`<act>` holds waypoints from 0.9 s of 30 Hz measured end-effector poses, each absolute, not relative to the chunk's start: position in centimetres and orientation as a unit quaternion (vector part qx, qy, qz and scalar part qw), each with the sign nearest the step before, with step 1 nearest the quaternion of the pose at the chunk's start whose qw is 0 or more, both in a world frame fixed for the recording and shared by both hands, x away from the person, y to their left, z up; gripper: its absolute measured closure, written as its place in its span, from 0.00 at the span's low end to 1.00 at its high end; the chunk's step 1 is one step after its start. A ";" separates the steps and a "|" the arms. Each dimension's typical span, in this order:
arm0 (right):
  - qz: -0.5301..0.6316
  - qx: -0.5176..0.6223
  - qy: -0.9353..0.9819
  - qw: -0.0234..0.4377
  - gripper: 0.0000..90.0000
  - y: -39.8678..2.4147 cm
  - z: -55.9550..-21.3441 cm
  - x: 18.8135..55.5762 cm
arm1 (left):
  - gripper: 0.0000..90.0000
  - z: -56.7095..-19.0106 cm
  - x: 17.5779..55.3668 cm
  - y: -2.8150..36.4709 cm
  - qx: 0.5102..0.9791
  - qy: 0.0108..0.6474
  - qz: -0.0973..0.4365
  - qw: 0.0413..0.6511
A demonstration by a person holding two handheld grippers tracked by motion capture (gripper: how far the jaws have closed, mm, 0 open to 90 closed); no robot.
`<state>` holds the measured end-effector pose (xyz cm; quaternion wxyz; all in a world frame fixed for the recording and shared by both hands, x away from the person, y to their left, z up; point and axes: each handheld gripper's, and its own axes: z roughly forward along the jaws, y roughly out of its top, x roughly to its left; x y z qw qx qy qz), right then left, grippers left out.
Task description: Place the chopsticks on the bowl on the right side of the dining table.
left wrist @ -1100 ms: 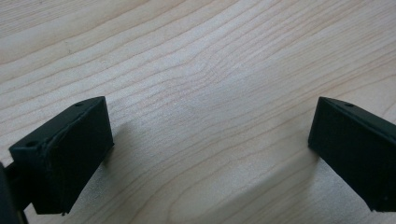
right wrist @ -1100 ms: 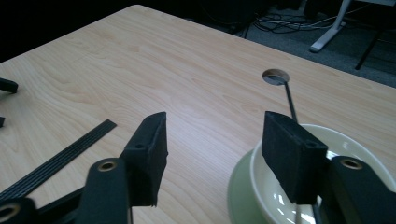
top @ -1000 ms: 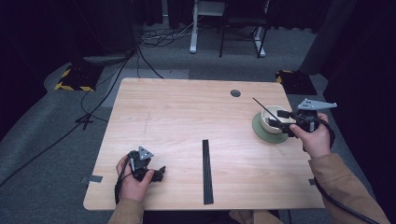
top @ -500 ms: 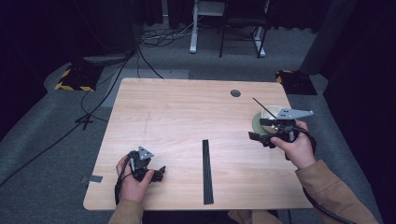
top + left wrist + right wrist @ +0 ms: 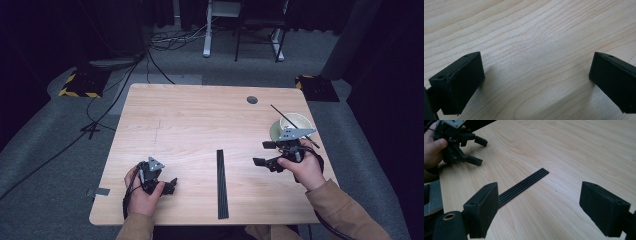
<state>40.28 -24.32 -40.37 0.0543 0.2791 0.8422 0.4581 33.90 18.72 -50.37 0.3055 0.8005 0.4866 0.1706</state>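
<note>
Landmark: bundle of thin black rods (image 5: 221, 182), lying flat in a tight row on the pale wooden worktop (image 5: 190, 120), near its front edge, midway between the two hands.

Change over the last second: right gripper (image 5: 265, 153) left the pale green ceramic bowl (image 5: 295, 125) and swung toward the rods. A second ago it sat over the bowl; now it stood between bowl and rods, closer to the rods, pointing at them. Its fingers (image 5: 482, 207) were spread wide with nothing between them. One black rod (image 5: 282, 116) stood slanted in the bowl, well right of the bundle.

Right gripper view looked straight down the bundle's far end (image 5: 524, 186), the rods lined up between the spread fingers, so the aim looked good.

Left gripper (image 5: 167, 187) unchanged: resting on the worktop left of the rods, fingers (image 5: 459, 82) released and empty over bare wood.

Reading: one rod delivered to the bowl, right hand returning for the next. Pinching a single rod off the tight row looked like the tricky part.
</note>
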 end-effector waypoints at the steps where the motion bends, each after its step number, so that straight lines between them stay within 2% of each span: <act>1: 0.458 0.280 0.842 0.052 0.19 -24.1 -40.5 40.2 | 0.00 -50.4 33.9 18.7 0.800 0.487 0.172 0.306; 11: 0.442 0.280 0.850 0.058 0.19 -22.1 -43.0 39.6 | 0.00 -50.4 33.9 18.7 0.800 0.487 0.171 0.306; 17: 0.421 0.265 0.864 0.078 0.19 -20.7 -44.5 39.0 | 0.00 -50.4 33.9 18.7 0.800 0.487 0.172 0.306; 27: 0.402 0.242 0.879 0.080 0.23 -18.3 -47.1 37.7 | 0.00 -50.4 33.9 18.7 0.800 0.487 0.172 0.306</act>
